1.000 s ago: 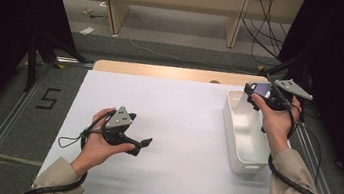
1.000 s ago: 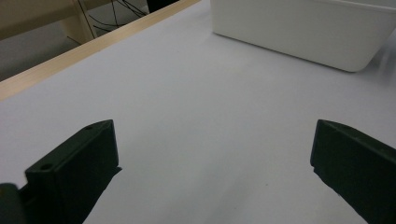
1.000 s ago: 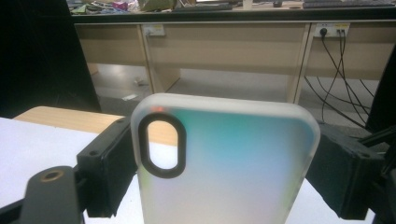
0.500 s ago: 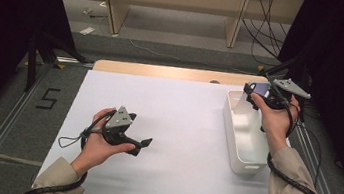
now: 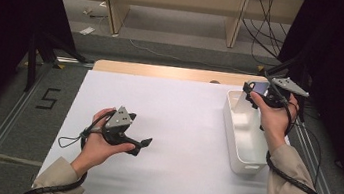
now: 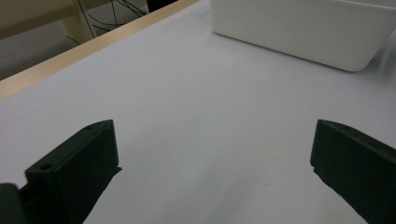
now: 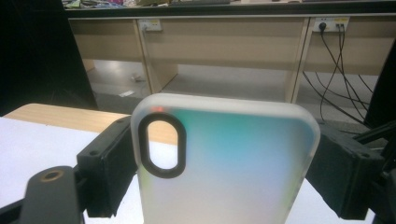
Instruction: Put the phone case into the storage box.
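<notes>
My right gripper [image 5: 253, 93] is held up over the far end of a white bin [image 5: 231, 121], shut on a frosted translucent phone case [image 5: 261, 87]. In the right gripper view the phone case [image 7: 233, 163] stands upright between the black jaws, its back towards the camera, showing an oval camera cutout and a teal-to-pink tint. My left gripper [image 5: 140, 146] rests low over the white table top [image 5: 183, 113] at the front left, open. Nothing lies between its fingers [image 6: 79, 163], and the white bin [image 6: 303, 32] stands beyond them.
The wooden table edge [image 5: 163, 70] runs along the far side. Behind it are wooden desk legs and cables on the floor. A "5" mark [image 5: 47, 98] is on the floor to the left. Metal rails flank the table.
</notes>
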Demonstrator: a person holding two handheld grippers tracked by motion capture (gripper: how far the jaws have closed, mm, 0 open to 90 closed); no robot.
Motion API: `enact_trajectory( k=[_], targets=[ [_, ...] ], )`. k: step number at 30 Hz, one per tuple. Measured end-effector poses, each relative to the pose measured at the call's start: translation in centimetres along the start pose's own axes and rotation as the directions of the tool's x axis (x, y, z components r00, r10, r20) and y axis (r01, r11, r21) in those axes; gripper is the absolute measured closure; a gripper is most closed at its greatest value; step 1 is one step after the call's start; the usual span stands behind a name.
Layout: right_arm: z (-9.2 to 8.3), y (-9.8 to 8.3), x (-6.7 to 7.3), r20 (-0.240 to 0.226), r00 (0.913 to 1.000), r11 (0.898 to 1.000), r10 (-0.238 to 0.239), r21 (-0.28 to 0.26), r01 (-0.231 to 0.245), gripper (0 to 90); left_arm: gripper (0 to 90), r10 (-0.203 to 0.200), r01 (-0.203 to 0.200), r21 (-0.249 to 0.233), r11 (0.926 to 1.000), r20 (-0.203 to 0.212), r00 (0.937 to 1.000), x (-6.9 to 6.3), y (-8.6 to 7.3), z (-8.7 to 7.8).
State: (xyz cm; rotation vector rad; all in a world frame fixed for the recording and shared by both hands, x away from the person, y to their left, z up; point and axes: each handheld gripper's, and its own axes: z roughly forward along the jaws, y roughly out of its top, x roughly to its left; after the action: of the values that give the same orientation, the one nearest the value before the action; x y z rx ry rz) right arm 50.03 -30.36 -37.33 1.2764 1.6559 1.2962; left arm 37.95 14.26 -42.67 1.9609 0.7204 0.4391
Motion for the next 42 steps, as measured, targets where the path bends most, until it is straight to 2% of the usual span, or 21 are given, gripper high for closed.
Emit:
enact_trajectory(
  k=[42],
  targets=[
    [1.4, -0.1, 0.1, 0.003, 1.0000, 1.000, -0.006, 0.016, 0.006, 17.8, 0.5, -0.002, 0.002, -0.003, 1.0000, 0.001, 1.0000, 0.1, 0.0, -0.1]
  ],
)
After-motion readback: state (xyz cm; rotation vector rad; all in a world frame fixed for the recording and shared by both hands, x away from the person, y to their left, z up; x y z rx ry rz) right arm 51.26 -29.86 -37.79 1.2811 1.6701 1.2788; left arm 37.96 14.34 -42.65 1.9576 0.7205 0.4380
